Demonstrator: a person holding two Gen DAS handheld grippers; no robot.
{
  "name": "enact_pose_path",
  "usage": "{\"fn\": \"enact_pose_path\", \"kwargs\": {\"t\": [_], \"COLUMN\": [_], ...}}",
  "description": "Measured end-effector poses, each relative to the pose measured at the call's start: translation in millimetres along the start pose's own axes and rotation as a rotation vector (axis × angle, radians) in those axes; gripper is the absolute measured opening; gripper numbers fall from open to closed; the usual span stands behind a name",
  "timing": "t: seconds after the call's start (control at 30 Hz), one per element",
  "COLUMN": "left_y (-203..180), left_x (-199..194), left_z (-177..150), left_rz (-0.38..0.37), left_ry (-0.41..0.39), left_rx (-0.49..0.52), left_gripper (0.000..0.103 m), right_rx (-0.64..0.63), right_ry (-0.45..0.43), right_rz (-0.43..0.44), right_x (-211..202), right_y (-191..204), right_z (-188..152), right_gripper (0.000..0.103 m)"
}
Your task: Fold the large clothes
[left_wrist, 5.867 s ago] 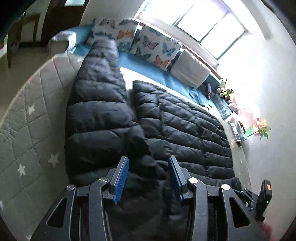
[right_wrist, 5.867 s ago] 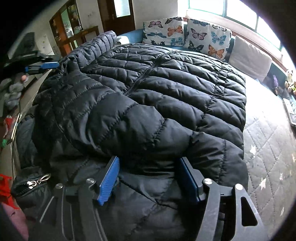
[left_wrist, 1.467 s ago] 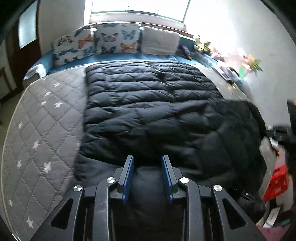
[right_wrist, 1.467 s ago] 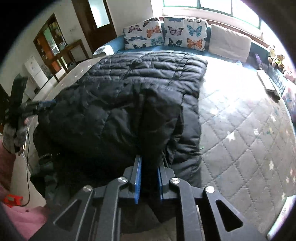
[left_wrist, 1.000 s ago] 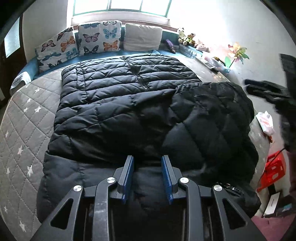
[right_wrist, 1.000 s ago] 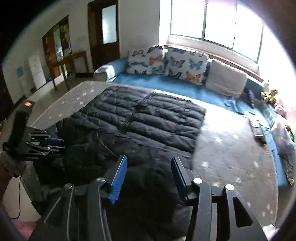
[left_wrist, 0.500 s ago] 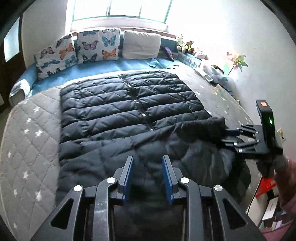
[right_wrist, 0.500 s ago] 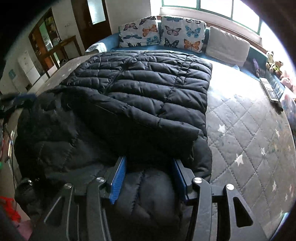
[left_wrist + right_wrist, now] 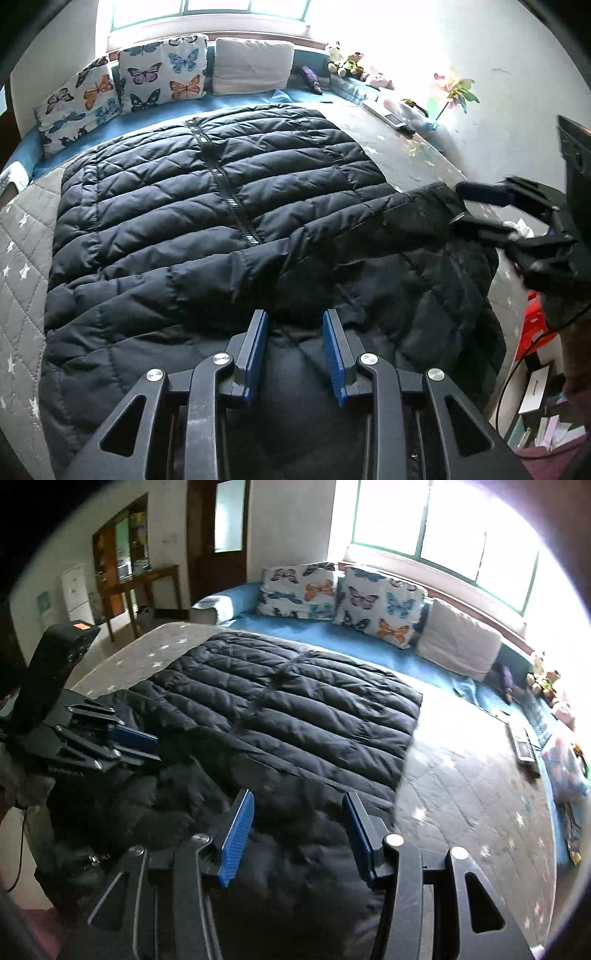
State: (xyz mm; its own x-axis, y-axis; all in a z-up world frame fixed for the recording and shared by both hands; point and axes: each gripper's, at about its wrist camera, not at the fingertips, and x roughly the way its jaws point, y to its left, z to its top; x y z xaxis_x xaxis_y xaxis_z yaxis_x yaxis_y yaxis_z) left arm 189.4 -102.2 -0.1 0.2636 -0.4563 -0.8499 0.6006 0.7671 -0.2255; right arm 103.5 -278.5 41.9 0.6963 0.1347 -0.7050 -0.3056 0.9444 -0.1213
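A black quilted puffer jacket (image 9: 207,192) lies spread on the grey star-quilted bed (image 9: 22,240), zip up, with its far edge toward the pillows. My left gripper (image 9: 295,332) is shut on a bulge of the jacket's near edge. One sleeve (image 9: 332,229) stretches across the jacket to the right, where its end sits in my right gripper (image 9: 465,212). In the right wrist view the right gripper (image 9: 299,830) stands fairly wide, its pads against thick black fabric. There the left gripper (image 9: 147,747) holds the jacket (image 9: 295,701) at the bed's left edge.
Butterfly pillows (image 9: 159,74) and a beige pillow (image 9: 251,66) line the far side under the window. Soft toys (image 9: 347,59), a remote (image 9: 391,118) and a paper pinwheel (image 9: 454,92) sit along the right. A red crate (image 9: 532,325) stands on the floor. A wooden desk (image 9: 147,579) stands by the door.
The right gripper has pulled the sleeve end out to the right and higher, so the sleeve now runs straight across the jacket. The left gripper has shifted sideways, still gripping the near edge.
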Motion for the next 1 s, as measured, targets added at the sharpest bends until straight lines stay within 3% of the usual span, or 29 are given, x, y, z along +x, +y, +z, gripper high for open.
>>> {"fn": "enact_pose_path", "kwargs": {"t": [0.13, 0.23, 0.53, 0.63, 0.73, 0.8, 1.0], "left_y": [-6, -6, -18, -18, -25, -35, -66], "left_x": [5, 12, 22, 11, -7, -25, -64], "left_z": [-3, -4, -10, -13, -19, -28, -75], "left_rz": [0.004, -0.005, 0.048, 0.027, 0.022, 0.017, -0.016], "left_ry": [-0.004, 0.000, 0.007, 0.005, -0.014, -0.030, -0.002], "left_rx": [0.027, 0.032, 0.091, 0.074, 0.085, 0.108, 0.188], "left_gripper": [0.033, 0.036, 0.043, 0.043, 0.043, 0.043, 0.045], "right_rx": [0.011, 0.056, 0.023, 0.019, 0.028, 0.028, -0.040], "right_ry": [0.100, 0.092, 0.066, 0.034, 0.125, 0.103, 0.074], "right_rz": [0.007, 0.061, 0.026, 0.053, 0.053, 0.071, 0.036], "right_x": [38, 51, 22, 9, 34, 40, 6], "right_y": [-4, -16, 0, 1, -3, -4, 5], "right_z": [-15, -30, -23, -25, -42, -48, -39], "right_gripper": [0.054, 0.055, 0.055, 0.055, 0.055, 0.055, 0.055]}}
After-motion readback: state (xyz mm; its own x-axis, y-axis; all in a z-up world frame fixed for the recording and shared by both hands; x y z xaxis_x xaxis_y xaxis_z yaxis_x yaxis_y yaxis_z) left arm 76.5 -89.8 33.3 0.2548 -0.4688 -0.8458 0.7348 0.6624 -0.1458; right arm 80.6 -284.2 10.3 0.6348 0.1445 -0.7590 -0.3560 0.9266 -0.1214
